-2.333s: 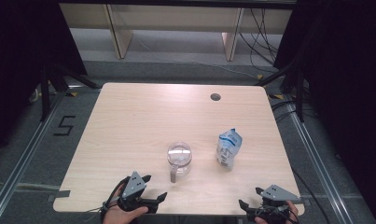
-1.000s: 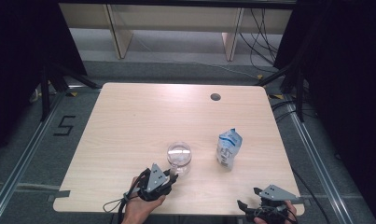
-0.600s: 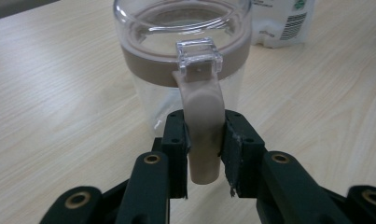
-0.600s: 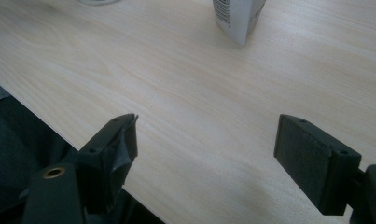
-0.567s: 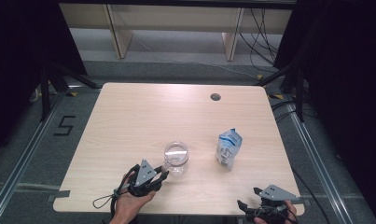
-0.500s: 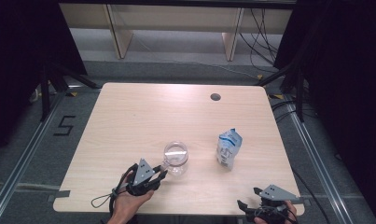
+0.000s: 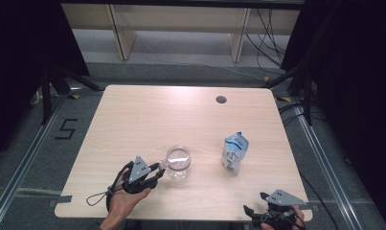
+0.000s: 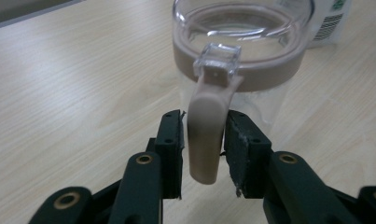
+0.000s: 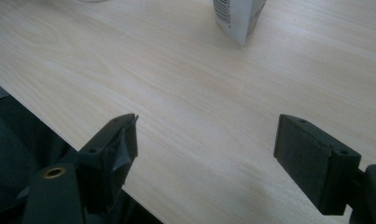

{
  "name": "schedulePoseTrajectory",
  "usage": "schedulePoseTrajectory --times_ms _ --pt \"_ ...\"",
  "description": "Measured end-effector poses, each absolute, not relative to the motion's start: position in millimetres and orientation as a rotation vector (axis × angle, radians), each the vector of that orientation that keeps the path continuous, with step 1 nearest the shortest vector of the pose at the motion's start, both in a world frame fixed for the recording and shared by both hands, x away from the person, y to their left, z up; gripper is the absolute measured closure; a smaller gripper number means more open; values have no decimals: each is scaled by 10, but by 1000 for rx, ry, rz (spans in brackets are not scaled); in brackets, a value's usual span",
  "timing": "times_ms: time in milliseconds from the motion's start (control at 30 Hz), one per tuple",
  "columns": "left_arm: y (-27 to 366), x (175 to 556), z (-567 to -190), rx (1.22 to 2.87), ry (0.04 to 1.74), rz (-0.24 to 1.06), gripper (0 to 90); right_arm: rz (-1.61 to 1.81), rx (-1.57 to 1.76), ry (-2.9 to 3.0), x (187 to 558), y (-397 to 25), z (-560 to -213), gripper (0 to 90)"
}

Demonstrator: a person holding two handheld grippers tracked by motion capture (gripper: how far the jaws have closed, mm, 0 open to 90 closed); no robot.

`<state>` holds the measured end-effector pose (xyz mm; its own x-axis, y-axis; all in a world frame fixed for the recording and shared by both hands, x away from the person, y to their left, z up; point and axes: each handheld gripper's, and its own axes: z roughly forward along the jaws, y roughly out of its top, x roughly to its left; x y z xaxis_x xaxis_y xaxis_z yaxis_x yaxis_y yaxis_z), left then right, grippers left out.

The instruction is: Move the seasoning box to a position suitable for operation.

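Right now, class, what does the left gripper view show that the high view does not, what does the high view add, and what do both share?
Left gripper view alone: the beige plastic handle of the clear plastic jug sits between the two black jaws, the right pad against it and a thin gap at the left one.

High view alone: the whole pale wooden table with its round dark cable hole, and the right hand-held gripper at the near edge.

Both: the left hand-held gripper, the jug and the white and blue carton.

Jug on table near front edge; carton right of jug.
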<state>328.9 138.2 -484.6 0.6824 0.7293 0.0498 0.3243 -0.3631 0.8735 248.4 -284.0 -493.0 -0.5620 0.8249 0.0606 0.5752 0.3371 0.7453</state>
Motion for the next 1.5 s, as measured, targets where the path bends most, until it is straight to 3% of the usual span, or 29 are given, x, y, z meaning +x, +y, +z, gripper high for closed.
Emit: schedulePoseTrajectory --times_ms 367,1500 --pt "1388 3368 -4826 1988 738 541 722 1072 1300 2289 2458 -2803 -4925 226" --pt "1169 3233 -4852 1970 443 366 728 1071 1283 2301 2465 -2813 -4922 228"
